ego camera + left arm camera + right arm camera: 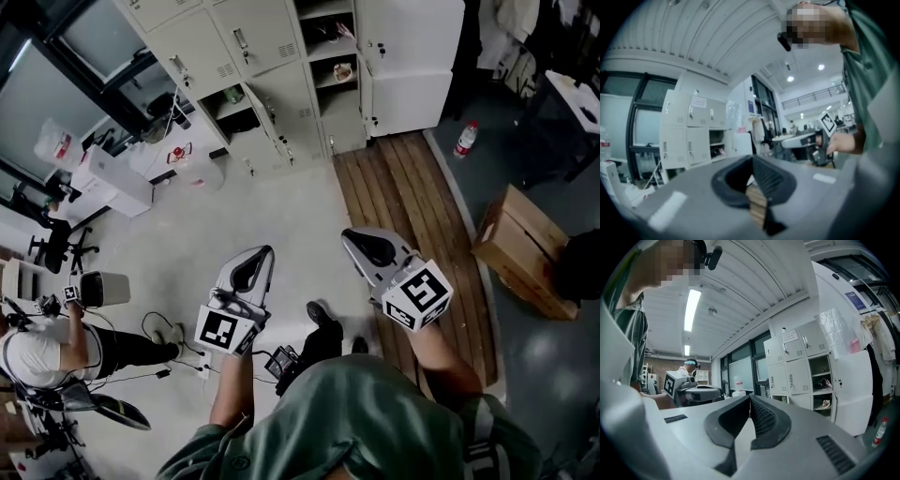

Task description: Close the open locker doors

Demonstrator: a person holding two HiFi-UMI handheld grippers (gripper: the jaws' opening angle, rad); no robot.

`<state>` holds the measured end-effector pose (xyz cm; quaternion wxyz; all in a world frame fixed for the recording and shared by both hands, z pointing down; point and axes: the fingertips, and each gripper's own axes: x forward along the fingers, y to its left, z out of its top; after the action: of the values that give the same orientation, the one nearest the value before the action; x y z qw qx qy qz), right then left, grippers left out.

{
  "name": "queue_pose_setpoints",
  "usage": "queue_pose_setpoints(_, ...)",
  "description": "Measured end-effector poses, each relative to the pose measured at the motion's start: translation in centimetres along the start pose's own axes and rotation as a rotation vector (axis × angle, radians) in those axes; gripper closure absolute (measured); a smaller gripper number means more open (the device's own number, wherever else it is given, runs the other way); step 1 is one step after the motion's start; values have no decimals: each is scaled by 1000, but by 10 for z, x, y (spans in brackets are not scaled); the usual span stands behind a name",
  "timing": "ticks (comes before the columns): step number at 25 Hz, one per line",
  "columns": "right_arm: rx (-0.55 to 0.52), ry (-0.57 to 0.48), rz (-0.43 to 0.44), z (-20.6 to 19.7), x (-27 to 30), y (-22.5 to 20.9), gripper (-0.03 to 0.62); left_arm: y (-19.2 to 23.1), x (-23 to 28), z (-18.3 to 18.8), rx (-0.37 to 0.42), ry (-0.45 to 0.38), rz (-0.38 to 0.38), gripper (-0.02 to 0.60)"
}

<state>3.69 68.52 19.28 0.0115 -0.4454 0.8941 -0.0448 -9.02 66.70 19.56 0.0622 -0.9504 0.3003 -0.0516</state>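
Both grippers shut, empty — lockers well ahead.
Left gripper point(263, 253) and right gripper point(350, 235) hang over the floor point(281, 211), fingers pressed together, nothing between them. Lockers point(281, 84) stand well apart from both — several compartments open, one big door point(412, 56) swung wide at the right.

I'm looking into what reads as a lab or shared workroom, not a home. A bank of pale metal lockers point(272, 84) lines the wall, a few compartments standing open with odds and ends inside, next to dark-framed glazed partitions point(740, 369) and under a ribbed ceiling point(740, 282) with strip lights point(692, 308). On the grey floor point(281, 225) I see wooden decking point(403, 197), a cardboard box point(520, 246), a black office chair point(54, 248), a white surface point(117, 187) and a second person point(42, 352).
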Motion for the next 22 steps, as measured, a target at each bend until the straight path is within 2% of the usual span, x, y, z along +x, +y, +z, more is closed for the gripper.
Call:
queue_pose_setpoints(5,-4,13,-32,2,43,-34,588,44,37,-2,-16,-29,-24,578)
queue_pose_setpoints(14,-19,22,-72,10,147,-81,588,157,80,-19,-17,-38,-46,578)
queue_pose_setpoints(17,-16,18,-84,8,173,-92,588,179,94,-19,-34,-64,-52,578)
queue_pose_setpoints(22,-16,30,-73,10,209,-106,588,212,107,-23,-58,-62,-43,578)
